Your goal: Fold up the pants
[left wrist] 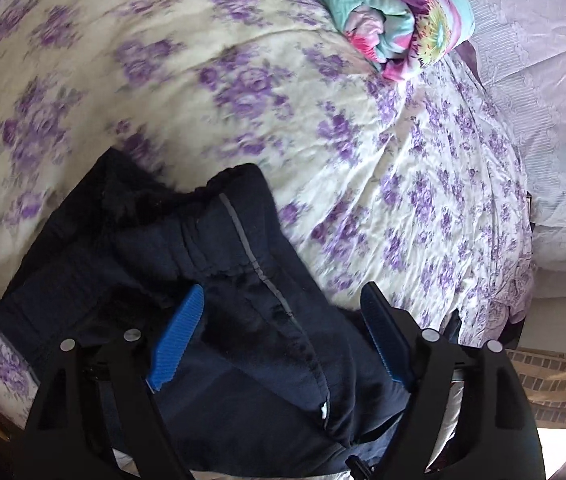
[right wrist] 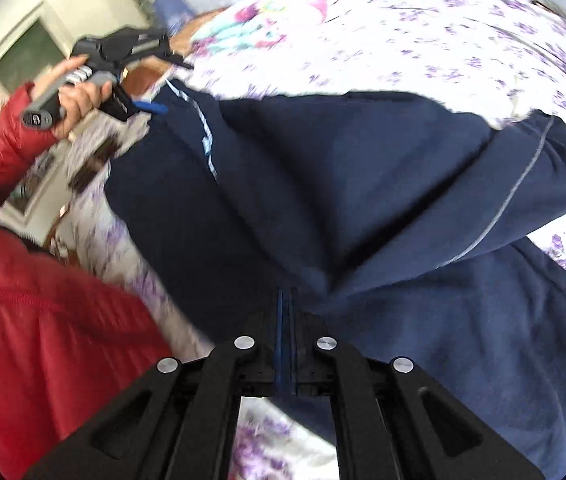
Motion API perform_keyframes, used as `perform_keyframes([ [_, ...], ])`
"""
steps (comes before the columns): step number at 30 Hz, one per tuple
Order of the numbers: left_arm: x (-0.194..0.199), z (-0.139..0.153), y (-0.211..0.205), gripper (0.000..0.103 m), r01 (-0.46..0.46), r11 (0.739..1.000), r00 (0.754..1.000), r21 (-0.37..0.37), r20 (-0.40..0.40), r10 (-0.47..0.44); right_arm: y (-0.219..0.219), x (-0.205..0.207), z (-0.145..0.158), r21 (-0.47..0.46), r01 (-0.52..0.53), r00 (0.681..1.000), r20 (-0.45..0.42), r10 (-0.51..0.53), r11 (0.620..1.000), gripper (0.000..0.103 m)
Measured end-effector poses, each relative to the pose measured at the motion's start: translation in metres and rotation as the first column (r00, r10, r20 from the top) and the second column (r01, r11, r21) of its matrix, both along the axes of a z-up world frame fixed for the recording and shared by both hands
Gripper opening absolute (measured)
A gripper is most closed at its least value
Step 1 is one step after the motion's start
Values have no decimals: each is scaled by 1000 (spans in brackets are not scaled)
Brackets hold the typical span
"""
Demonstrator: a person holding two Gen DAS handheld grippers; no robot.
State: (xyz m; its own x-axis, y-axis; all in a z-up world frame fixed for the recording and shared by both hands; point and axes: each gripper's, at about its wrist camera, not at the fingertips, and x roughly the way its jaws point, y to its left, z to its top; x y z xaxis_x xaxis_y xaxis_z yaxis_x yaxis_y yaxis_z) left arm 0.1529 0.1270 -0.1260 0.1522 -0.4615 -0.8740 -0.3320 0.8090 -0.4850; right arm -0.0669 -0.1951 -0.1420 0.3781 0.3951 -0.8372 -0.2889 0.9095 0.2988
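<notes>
On the purple-flowered white bed sheet (left wrist: 323, 80) my thick, soft navy fleece pants (right wrist: 323, 184) sprawl toward 12 o'clock; they look floppy, best gripped at hems. My right tool (right wrist: 286, 300) pinches them; my left tool (left wrist: 283, 312) gapes.

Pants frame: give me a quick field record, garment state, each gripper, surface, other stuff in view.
garment: navy pants, bunched, partly lifted off the bed
trim: thin grey piping along the seam
left gripper: open, blue pads either side of the fabric, not clamped
right gripper: shut on pants
surface: bedsheet with purple flowers
other: folded pink and teal quilt at far end of the bed
blur: motion blur in both views
</notes>
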Motion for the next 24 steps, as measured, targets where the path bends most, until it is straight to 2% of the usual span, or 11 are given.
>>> perform_keyframes([
  [3, -23, -10, 11, 79, -7, 1000, 1000, 21, -26, 7, 0, -4, 6, 17, 25, 999, 36, -25, 1000, 4],
  [4, -27, -15, 15, 80, -16, 1000, 999, 26, -45, 17, -1, -5, 13, 24, 36, 997, 68, -37, 999, 7],
  [6, -39, -30, 28, 80, -55, 998, 996, -14, -71, 54, 2, -2, 20, 1, 25, 994, 103, -25, 1000, 7],
  [8, -46, -32, 36, 79, -76, 996, 996, -56, -55, 73, 11, 3, 18, -72, -21, 993, 111, 29, 997, 12],
  [10, -48, -30, 36, 80, -67, 996, 997, -54, -48, 65, 23, 8, 12, -163, -90, 987, 116, 110, 983, 13],
  [13, -47, -31, 32, 83, -55, 997, 997, -46, -53, 53, 38, 16, 1, -267, -174, 974, 97, 206, 948, 31],
  [18, -51, -35, 34, 85, -68, 994, 994, -83, -85, 61, 53, 17, -2, -382, -235, 944, 131, 304, 894, 31],
  [21, -56, -40, 42, 84, -86, 988, 993, -129, -86, 75, 64, 16, -11, -486, -260, 925, 123, 360, 835, 29],
  [23, -60, -40, 53, 76, -95, 984, 994, -149, -68, 85, 69, 19, -17, -523, -268, 920, 111, 377, 809, 5],
  [24, -60, -40, 54, 72, -93, 985, 994, -145, -67, 84, 70, 20, -14, -523, -258, 921, 121, 370, 812, 4],
])
